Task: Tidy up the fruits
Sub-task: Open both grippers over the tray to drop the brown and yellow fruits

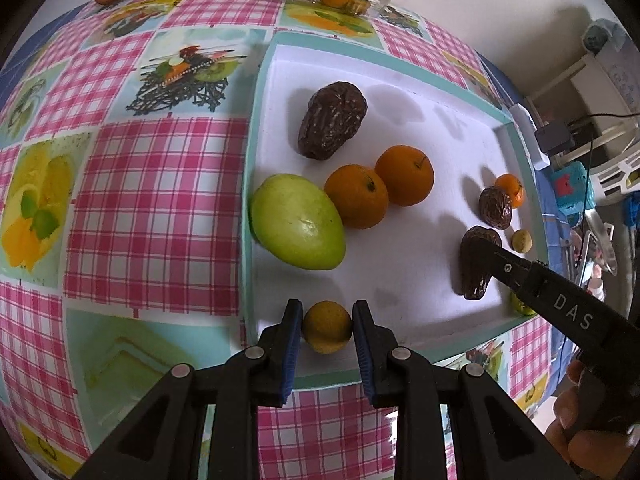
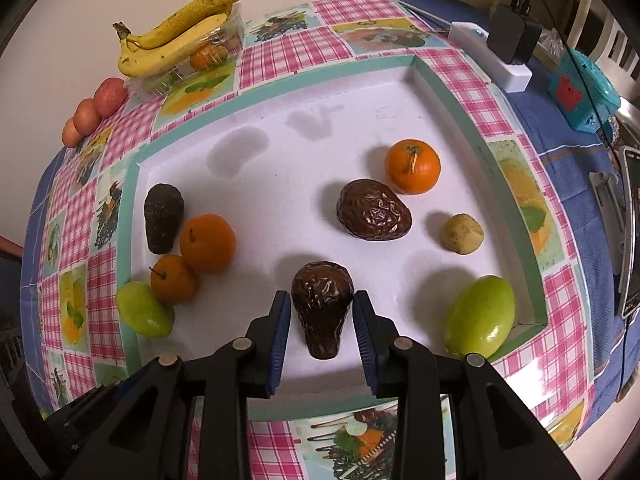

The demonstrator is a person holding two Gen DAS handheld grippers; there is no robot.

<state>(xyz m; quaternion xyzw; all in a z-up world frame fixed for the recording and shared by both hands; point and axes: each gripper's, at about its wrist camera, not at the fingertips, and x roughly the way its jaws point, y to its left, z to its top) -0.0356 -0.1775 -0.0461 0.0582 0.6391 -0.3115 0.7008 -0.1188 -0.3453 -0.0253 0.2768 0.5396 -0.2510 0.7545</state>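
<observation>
A white tray (image 1: 400, 80) with a teal rim holds the fruit. My left gripper (image 1: 327, 326) is shut on a small yellow-brown fruit (image 1: 326, 326) near the tray's near edge. My right gripper (image 2: 322, 316) is shut on a dark brown avocado (image 2: 322, 304), which also shows in the left wrist view (image 1: 474, 264). Beside the left gripper lie a green mango (image 1: 298, 228), two oranges (image 1: 356, 196) and another dark avocado (image 1: 332, 120). The right wrist view shows a third dark avocado (image 2: 374, 210), an orange (image 2: 412, 166), a small yellow fruit (image 2: 462, 234) and a second green mango (image 2: 480, 316).
Bananas (image 2: 180, 28) lie on a clear plastic box (image 2: 200, 60) at the table's far edge, with three reddish fruits (image 2: 96, 110) beside them. A white power strip (image 2: 490, 56) with a black adapter and a teal toy (image 2: 580, 96) sit beyond the tray's right side.
</observation>
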